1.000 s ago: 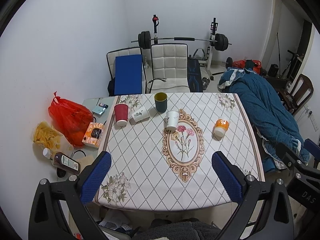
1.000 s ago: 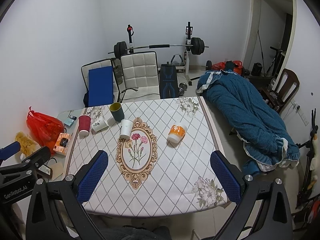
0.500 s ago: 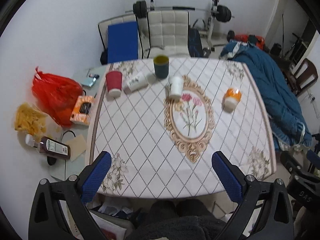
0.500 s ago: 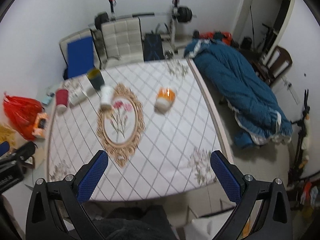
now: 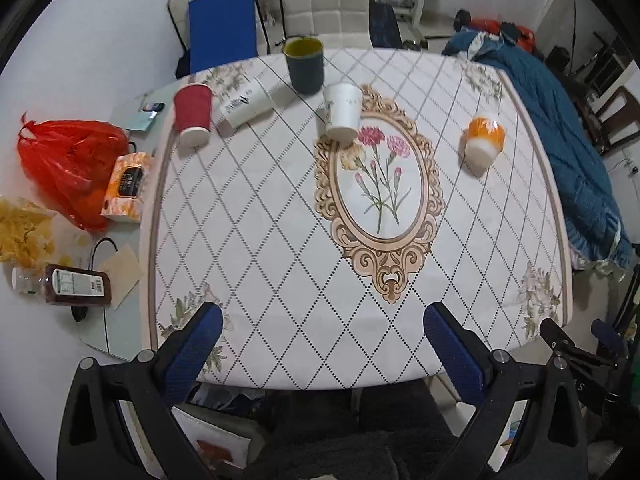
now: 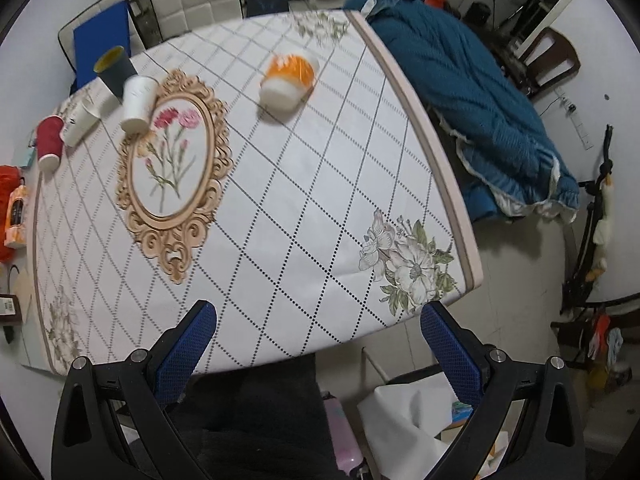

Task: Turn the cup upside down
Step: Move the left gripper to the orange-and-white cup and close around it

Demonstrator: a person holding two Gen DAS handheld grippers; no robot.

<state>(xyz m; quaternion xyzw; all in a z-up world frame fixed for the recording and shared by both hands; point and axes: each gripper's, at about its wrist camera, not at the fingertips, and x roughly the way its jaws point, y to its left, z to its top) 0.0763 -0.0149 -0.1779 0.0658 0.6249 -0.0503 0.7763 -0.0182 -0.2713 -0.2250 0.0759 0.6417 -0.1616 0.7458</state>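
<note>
Several cups sit on the far half of the patterned table [image 5: 280, 264]. A dark green cup [image 5: 304, 65] with a yellow inside stands upright, mouth up. A white paper cup [image 5: 342, 110], a red cup [image 5: 193, 113] and an orange-and-white cup [image 5: 483, 140] stand there too. Another white cup [image 5: 246, 103] lies on its side. The orange cup [image 6: 287, 80], the white cup [image 6: 138, 102] and the green cup [image 6: 114, 69] also show in the right wrist view. My left gripper [image 5: 322, 346] and my right gripper [image 6: 318, 344] are open and empty above the table's near edge, far from the cups.
A red plastic bag [image 5: 68, 160], a tissue box [image 5: 128, 186] and a bottle [image 5: 66, 282] lie left of the table. A blue quilt [image 6: 472, 108] lies on the right. Chairs [image 5: 324, 4] and a barbell rack stand beyond the far edge.
Both grippers have risen and tilted down, so the table now fills the views from above. The cups have not moved. Both grippers stay open.
</note>
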